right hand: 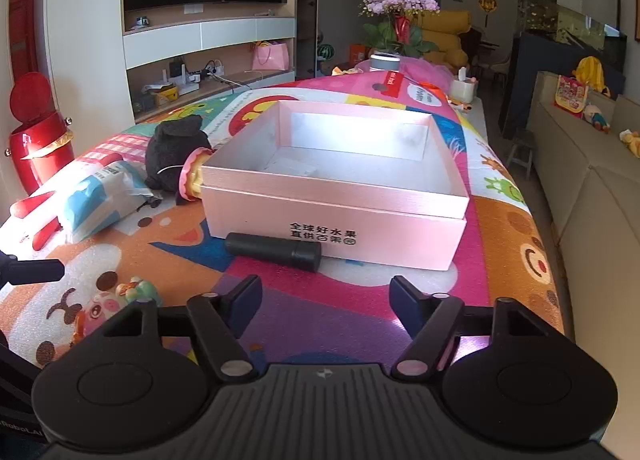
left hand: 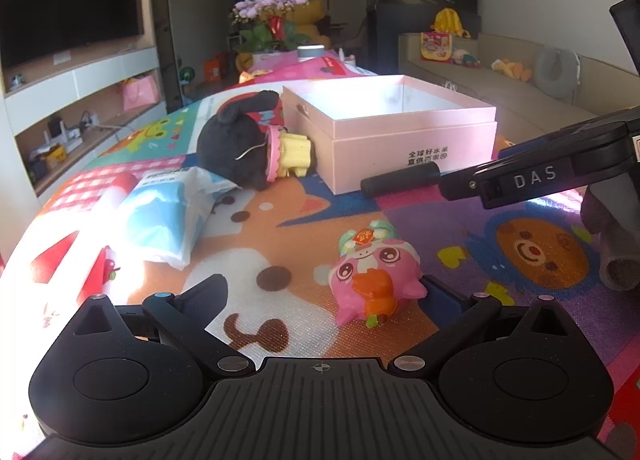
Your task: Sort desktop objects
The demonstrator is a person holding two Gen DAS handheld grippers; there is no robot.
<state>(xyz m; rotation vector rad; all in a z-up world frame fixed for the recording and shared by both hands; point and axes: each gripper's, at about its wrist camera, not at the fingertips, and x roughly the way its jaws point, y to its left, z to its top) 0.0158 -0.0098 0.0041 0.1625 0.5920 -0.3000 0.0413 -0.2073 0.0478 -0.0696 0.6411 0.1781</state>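
A pink squishy animal toy [left hand: 374,280] holding an orange carrot lies on the cartoon mat between the wide-apart fingers of my left gripper [left hand: 320,286], close to the right finger; the pads do not press it. An open pink box [left hand: 400,140] [right hand: 332,220] stands ahead, with nothing to be seen inside. A black cylinder [right hand: 272,250] [left hand: 400,180] lies against the box's front wall. My right gripper [right hand: 326,292] is open just short of the cylinder, nothing between its fingers. A black plush [right hand: 176,152] [left hand: 240,144] leans on the box's left side.
A blue-and-white tissue pack [right hand: 100,196] [left hand: 168,216] lies left of the plush. A white container [right hand: 464,86] and a flower pot [right hand: 396,20] stand at the table's far end. A red bin [right hand: 36,140] is off the left edge, a sofa [right hand: 592,188] off the right.
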